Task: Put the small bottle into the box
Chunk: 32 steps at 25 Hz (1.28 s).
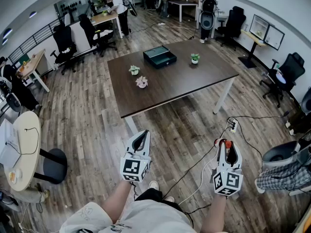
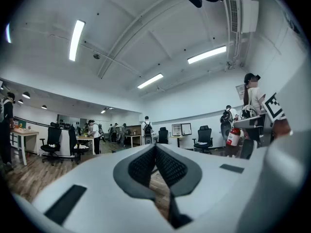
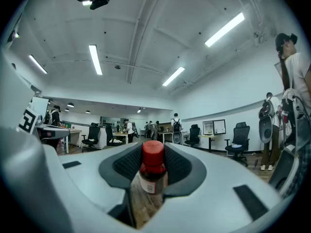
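Note:
My right gripper (image 1: 227,148) is shut on a small bottle (image 3: 153,171) with a red cap; the bottle's cap (image 1: 223,143) shows red at the jaw tips in the head view. It hangs over the wooden floor, short of the dark table (image 1: 204,74). The box (image 1: 159,57), dark green with its lid open, sits on the table's far side. My left gripper (image 1: 140,141) is held beside the right one over the floor, its ribbed pads (image 2: 166,167) pressed together with nothing between them.
Three small potted plants (image 1: 141,82) stand on the table near the box. Cables and a power strip (image 1: 233,125) lie on the floor ahead of the right gripper. A round table (image 1: 22,144) and office chairs (image 1: 286,74) stand around; people are at the far desks.

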{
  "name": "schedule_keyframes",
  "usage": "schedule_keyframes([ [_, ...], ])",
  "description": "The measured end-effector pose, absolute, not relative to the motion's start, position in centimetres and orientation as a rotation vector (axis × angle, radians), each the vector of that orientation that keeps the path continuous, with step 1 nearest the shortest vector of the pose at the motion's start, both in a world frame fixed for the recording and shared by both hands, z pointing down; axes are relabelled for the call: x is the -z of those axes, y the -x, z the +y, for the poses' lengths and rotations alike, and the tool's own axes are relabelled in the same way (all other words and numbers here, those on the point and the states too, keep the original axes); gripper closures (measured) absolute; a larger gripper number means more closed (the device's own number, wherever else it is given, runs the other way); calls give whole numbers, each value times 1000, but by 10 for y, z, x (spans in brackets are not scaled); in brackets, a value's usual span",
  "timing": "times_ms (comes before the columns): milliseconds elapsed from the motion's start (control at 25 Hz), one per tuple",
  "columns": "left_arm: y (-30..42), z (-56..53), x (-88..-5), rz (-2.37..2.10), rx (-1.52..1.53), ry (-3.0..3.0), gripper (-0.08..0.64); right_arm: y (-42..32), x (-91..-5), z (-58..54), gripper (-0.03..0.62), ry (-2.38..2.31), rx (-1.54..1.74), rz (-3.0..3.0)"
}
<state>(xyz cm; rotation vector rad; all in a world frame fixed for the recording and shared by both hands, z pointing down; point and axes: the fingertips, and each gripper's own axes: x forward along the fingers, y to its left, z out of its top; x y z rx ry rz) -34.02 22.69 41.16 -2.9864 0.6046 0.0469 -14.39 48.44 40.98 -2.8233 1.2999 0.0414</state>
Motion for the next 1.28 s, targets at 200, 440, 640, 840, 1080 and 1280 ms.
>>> schedule_keyframes([
  [200, 346, 247, -405, 614, -63, 2978, 558, 151, -410, 501, 456, 2805, -44, 1317],
  [440, 341, 257, -399, 625, -79, 2974, 558, 148, -414, 502, 456, 2784, -37, 1347],
  [640, 328, 256, -403, 634, -79, 2981, 558, 138, -418, 499, 456, 2775, -36, 1372],
  [840, 308, 247, -409, 628, -79, 2995, 558, 121, -420, 492, 456, 2811, -46, 1373],
  [1080, 271, 230, -414, 611, -81, 3011, 558, 89, -424, 478, 456, 2828, -32, 1359],
  [1280, 240, 200, -421, 584, -76, 3022, 558, 63, -428, 449, 456, 2848, -16, 1347],
])
